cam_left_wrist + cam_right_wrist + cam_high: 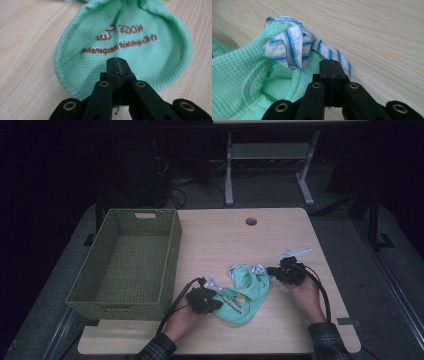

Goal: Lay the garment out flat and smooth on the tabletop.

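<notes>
A mint-green bib [248, 294] with brown lettering and a blue-and-white striped strap [257, 269] lies on the wooden table [225, 240], near its front edge. My left gripper [216, 302] is at the bib's near-left hem. In the left gripper view its jaws are pressed together on the green cloth [150, 55], which creases away from the left gripper [117, 64]. My right gripper [273, 271] is at the bib's far-right corner. In the right gripper view the right gripper [330, 65] is shut where the striped strap [287, 47] meets the green fabric [237, 75].
An empty green woven basket [172, 255] stands on the table's left side, close to my left hand. A round cable hole [251, 221] sits near the table's far edge. Beyond the table are a dark floor and the legs of a white desk [229, 175].
</notes>
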### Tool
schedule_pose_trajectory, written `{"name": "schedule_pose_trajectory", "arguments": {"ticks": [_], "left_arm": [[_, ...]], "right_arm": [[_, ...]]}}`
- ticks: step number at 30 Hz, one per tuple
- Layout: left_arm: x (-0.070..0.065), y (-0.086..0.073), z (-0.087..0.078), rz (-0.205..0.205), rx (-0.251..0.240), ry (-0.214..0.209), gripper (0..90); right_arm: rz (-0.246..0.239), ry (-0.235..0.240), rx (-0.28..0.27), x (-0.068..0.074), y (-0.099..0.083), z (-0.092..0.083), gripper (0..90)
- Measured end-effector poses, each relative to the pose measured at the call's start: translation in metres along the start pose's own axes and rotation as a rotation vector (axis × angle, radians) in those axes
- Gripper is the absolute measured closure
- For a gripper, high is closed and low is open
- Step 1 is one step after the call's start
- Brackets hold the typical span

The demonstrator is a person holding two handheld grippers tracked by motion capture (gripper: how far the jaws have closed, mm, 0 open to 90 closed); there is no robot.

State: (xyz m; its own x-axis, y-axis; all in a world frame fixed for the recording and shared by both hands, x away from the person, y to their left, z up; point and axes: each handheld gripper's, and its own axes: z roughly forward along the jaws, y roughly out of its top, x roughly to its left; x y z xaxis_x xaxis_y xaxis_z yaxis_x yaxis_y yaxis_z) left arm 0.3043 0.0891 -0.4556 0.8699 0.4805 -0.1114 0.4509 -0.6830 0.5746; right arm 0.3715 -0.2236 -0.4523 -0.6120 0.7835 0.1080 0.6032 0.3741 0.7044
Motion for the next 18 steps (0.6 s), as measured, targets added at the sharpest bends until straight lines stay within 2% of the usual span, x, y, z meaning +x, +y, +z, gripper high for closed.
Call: {"name": "schedule_pose_trajectory", "arguments": {"ticks": [7,8,13,16,17,18], "left_arm": [[0.0,0.0,0.0,-0.001,0.0,0.001,89.5],[0.0,0.0,0.0,-0.001,0.0,0.001,89.6],[0.0,0.0,0.0,-0.001,-0.001,0.001,89.5],[-0.001,0.001,0.0,0.002,0.007,-0.002,88.9],[-0.001,0.001,0.0,-0.013,-0.008,-0.009,88.1],[0.001,0.002,-0.002,-0.01,-0.016,-0.011,87.7]], "right_arm": [[0.048,-0.024,0.025,-0.019,-0.012,0.0,89.8],[0.076,-0.01,0.036,-0.022,-0.017,0.003,89.8],[0.069,-0.003,0.027,-0.022,-0.016,0.001,87.8],[0.049,-0.004,0.015,-0.018,-0.014,-0.004,80.2],[0.05,0.001,0.007,-0.017,-0.013,-0.007,77.9],[0.058,0.006,-0.002,-0.016,-0.012,-0.01,76.2]]}}
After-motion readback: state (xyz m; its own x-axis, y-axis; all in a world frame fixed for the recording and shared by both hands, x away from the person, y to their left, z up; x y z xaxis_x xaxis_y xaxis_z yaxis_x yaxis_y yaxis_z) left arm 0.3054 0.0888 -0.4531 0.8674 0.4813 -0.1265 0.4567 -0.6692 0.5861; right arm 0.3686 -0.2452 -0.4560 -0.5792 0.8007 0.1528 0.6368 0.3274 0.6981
